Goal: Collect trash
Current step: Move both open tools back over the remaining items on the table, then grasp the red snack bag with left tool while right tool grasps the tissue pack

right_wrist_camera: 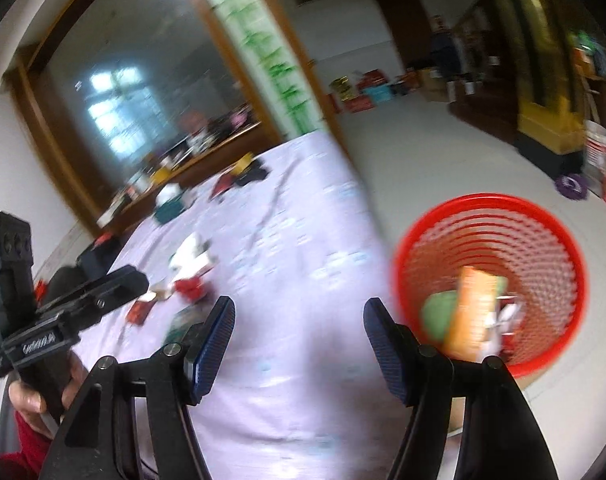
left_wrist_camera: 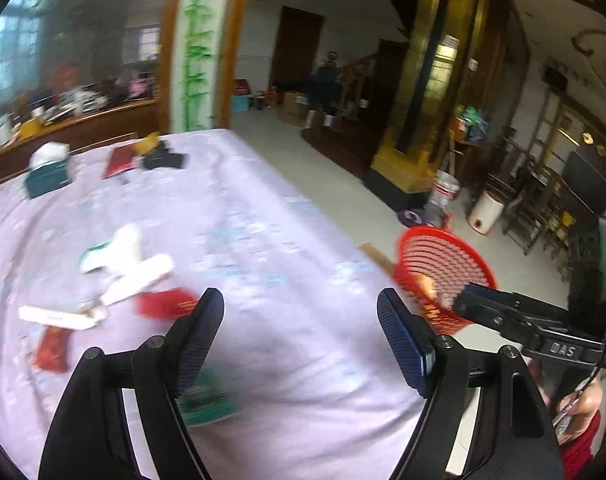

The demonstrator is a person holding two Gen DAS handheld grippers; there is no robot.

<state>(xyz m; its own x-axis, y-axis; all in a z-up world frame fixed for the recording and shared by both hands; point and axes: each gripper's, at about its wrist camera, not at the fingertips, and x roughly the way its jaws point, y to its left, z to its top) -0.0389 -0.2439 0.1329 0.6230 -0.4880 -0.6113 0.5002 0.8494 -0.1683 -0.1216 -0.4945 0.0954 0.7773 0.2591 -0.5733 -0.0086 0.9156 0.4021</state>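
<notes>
A red mesh basket (right_wrist_camera: 543, 240) stands off the table's right edge, holding an orange packet (right_wrist_camera: 473, 312), something green and white scraps; it also shows in the left wrist view (left_wrist_camera: 451, 264). Trash lies on the lilac tablecloth (left_wrist_camera: 263, 220): white paper pieces (left_wrist_camera: 131, 260), a red wrapper (left_wrist_camera: 163, 304), another red wrapper (left_wrist_camera: 53, 350), a green packet (left_wrist_camera: 207, 400). My left gripper (left_wrist_camera: 301, 332) is open and empty above the cloth. My right gripper (right_wrist_camera: 299, 340) is open and empty, over the table edge beside the basket; it appears in the left wrist view (left_wrist_camera: 515, 316).
A teal tissue box (left_wrist_camera: 47, 178), a dark red booklet (left_wrist_camera: 119, 162) and a black item (left_wrist_camera: 165, 158) sit at the far end of the table. A white bucket (left_wrist_camera: 445, 190) and chairs stand on the floor to the right.
</notes>
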